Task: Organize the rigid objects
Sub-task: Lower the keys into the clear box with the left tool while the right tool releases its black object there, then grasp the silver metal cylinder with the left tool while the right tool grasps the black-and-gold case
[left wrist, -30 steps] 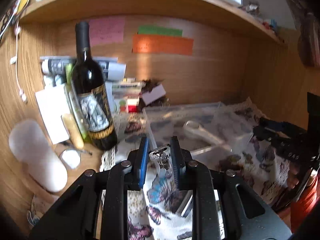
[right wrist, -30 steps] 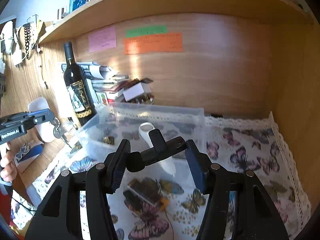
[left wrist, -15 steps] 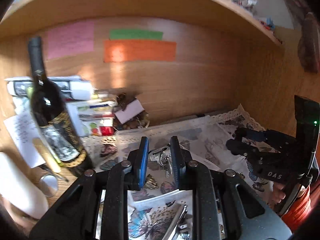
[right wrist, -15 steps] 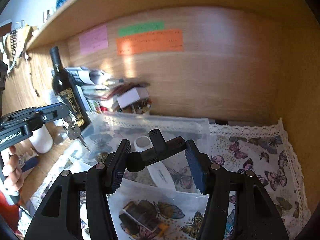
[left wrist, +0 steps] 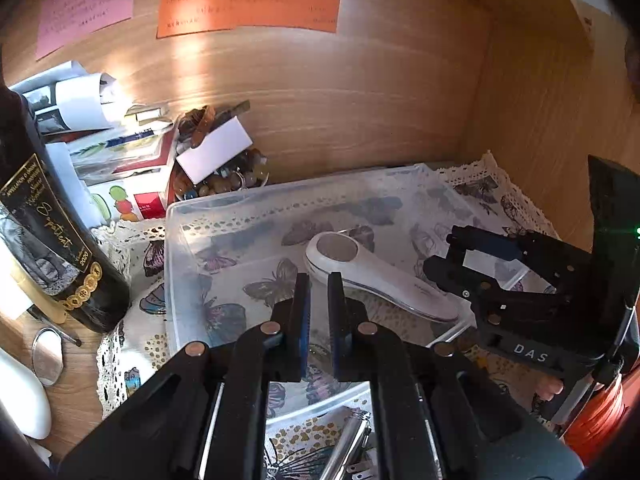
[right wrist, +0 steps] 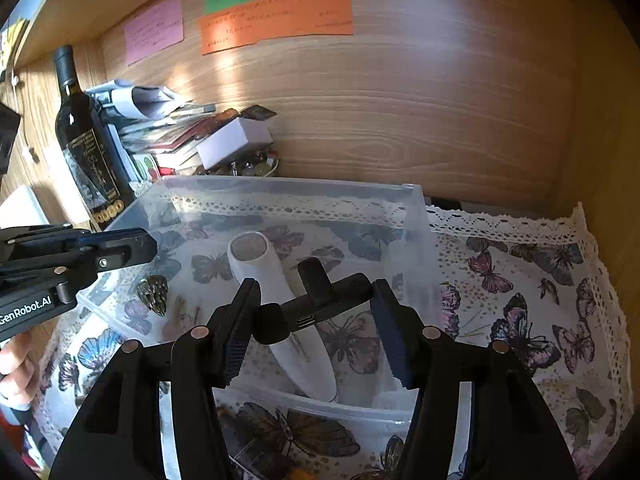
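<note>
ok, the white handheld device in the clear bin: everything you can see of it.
The white handheld device looks like glossy plastic: a rounded head with a flat greyish disc, tapering into a long curved handle that carries small, unreadable print. It lies flat on the floor of the clear bin, head toward the back wall. Neither gripper touches it; the right gripper's held black part partly hides it.

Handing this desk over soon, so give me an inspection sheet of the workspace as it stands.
Surface: butterfly cloth with a lace edge.
Job's things: clear bin holds a white handheld device and a small metallic piece.
Clutter: wine bottle, paper stack, sticky notes.
Grippers: left gripper over the bin, narrow gap, nothing between; right gripper clamps a black gadget.
Cables: nothing seen.
Surroundings: wooden back wall.
</note>
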Motion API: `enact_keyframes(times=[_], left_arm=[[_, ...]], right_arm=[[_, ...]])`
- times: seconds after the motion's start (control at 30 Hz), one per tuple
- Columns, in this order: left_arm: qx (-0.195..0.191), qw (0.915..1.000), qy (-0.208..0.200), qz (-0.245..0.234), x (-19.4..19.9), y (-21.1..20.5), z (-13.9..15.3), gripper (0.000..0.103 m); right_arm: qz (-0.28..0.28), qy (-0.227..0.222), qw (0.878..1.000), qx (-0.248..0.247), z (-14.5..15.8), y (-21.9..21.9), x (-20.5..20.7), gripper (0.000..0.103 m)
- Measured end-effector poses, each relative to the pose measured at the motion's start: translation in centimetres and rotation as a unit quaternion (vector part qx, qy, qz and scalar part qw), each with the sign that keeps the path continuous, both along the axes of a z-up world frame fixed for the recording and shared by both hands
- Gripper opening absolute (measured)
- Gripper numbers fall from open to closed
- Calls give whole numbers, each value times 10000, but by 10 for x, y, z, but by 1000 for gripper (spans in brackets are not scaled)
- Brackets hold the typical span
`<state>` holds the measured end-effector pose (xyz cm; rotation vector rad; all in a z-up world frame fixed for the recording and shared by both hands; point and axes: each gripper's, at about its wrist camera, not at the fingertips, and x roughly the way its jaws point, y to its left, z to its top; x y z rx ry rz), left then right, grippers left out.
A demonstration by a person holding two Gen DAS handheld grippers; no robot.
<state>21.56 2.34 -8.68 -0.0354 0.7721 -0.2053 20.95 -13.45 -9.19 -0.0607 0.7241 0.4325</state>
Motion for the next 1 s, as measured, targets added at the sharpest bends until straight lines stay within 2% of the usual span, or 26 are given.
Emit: enact_keyframes(times=[0.1,0.2,0.37,0.47,0.53,0.67,0.73,0.83,1.0], left_arm=[[41,10000,-12,27,-2,-1,0,7],[118,9999,-105,52,-9,-2,3,8],[154,9996,-212,140,-20,1,9,13],[228,9989,-335,248,-28,3,15,23],[250,9981,-458,324,-36,6,21,35],[293,9961,-693,460,-53,11,31,51],[330,9947,-800,561,-63,15,35,67],[352,9932,-878,681,-75,21,37,76],[415,9936,-754,727,-88,29,27,78]], right_arm=[[38,6,9999,-105,-1,3,0,56],[81,-13,9999,-80,1,2,-2,62],[164,-146,9998,-12,12,0,-10,65],[202,-275,9994,11,22,-1,-18,66],[216,-385,9990,29,30,-2,-25,71],[237,-526,9983,106,41,-7,-39,74],[235,-552,9981,122,44,-11,-46,76],[227,-561,9981,121,45,-15,-54,78],[239,-464,9986,0,36,-19,-63,78]])
